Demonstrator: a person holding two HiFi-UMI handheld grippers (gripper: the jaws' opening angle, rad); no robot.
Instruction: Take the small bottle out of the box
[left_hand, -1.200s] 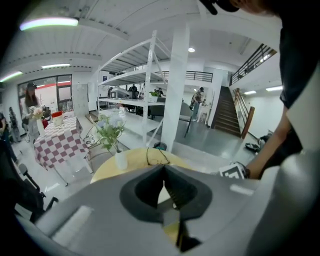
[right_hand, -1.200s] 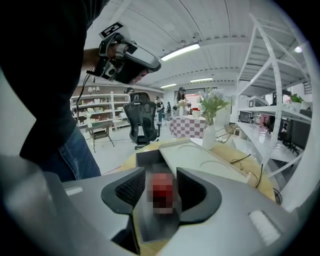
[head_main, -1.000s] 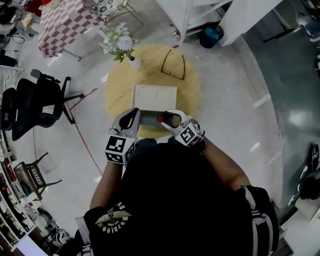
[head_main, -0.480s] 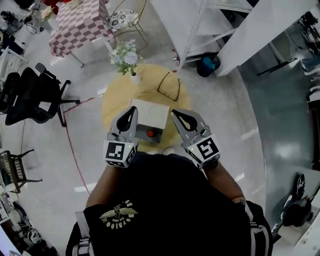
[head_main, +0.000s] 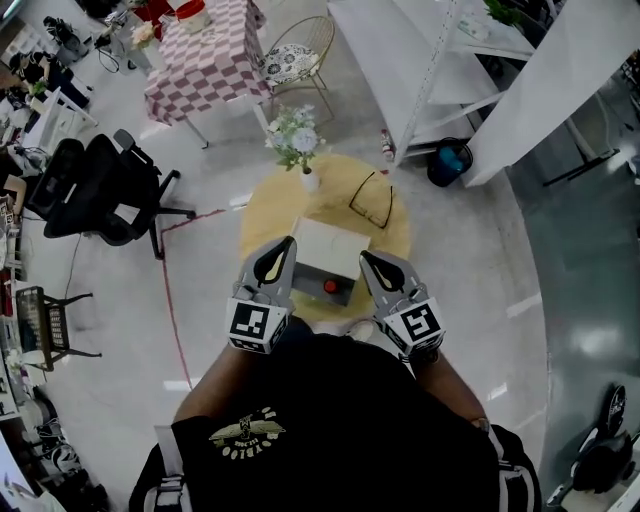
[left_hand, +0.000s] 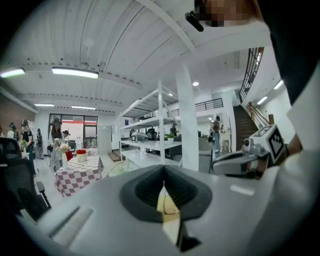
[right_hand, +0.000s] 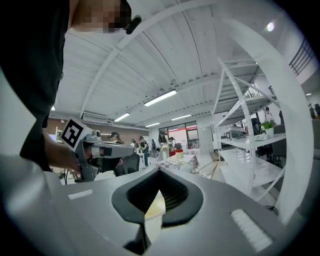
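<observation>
On the round yellow table (head_main: 260, 215) sits an open box: its white lid (head_main: 330, 243) lies back and its grey tray (head_main: 318, 277) faces me. A small thing with a red top (head_main: 330, 287), probably the small bottle, rests in the tray. Both grippers hang in the air above the table's near edge, well clear of the box. My left gripper (head_main: 286, 243) (left_hand: 164, 186) sits left of the tray with its jaws together and nothing between them. My right gripper (head_main: 366, 257) (right_hand: 158, 194) sits right of the tray, also shut and empty. Both gripper views look level across the room.
A white vase of flowers (head_main: 297, 140) and a black wire frame (head_main: 372, 200) stand on the table's far side. Beyond are a black office chair (head_main: 95, 185), a checked table (head_main: 200, 60), white shelving (head_main: 420, 60) and a blue bin (head_main: 450, 160).
Both grippers have risen from the box to above the table's near edge. The right gripper's jaws, open beside the red-topped thing a second ago, are now together and empty.
</observation>
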